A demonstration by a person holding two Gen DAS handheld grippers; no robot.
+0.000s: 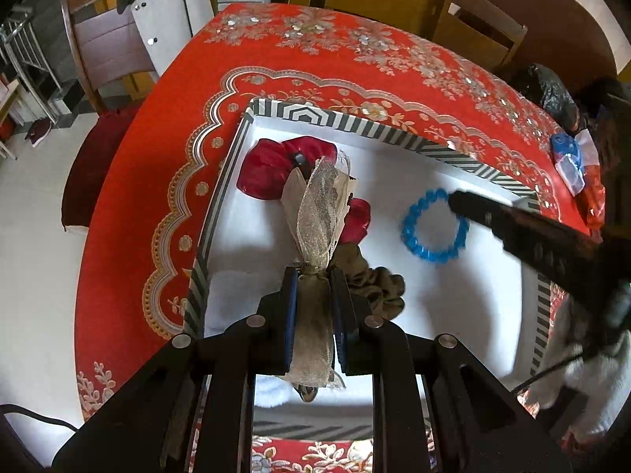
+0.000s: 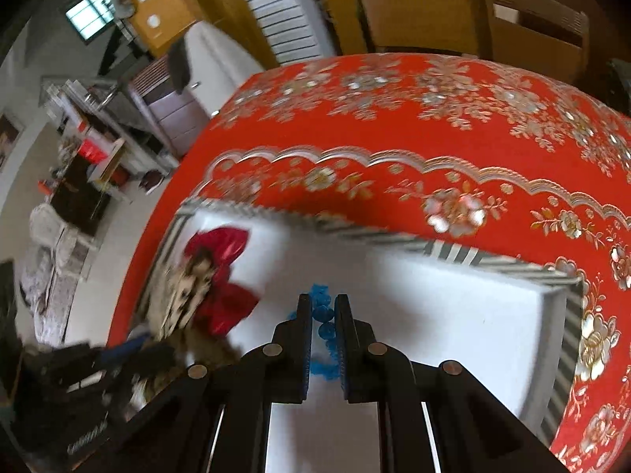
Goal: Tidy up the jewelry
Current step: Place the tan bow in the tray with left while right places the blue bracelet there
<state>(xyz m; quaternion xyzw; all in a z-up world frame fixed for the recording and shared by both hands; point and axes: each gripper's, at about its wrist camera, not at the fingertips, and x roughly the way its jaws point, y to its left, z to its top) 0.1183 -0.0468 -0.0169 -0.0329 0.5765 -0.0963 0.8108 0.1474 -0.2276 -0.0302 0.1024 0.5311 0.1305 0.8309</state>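
Red cloth with silver flowers covers the surface [image 1: 189,90], and a chair [image 1: 106,43] stands beyond its edge at ten o'clock. On it sits a white tray [image 1: 394,165] with a striped rim. In the tray, a red scrunchie [image 1: 268,169] lies at eleven o'clock, an olive scrunchie [image 1: 378,287] near the middle, and a blue bracelet [image 1: 434,228] at two o'clock. The left tongs [image 1: 313,276] are clamped on a sheer gold ribbon [image 1: 319,213] that trails over the red scrunchie. The right tongs [image 2: 323,307] stand narrow astride the bracelet's beads; whether they grip them I cannot tell.
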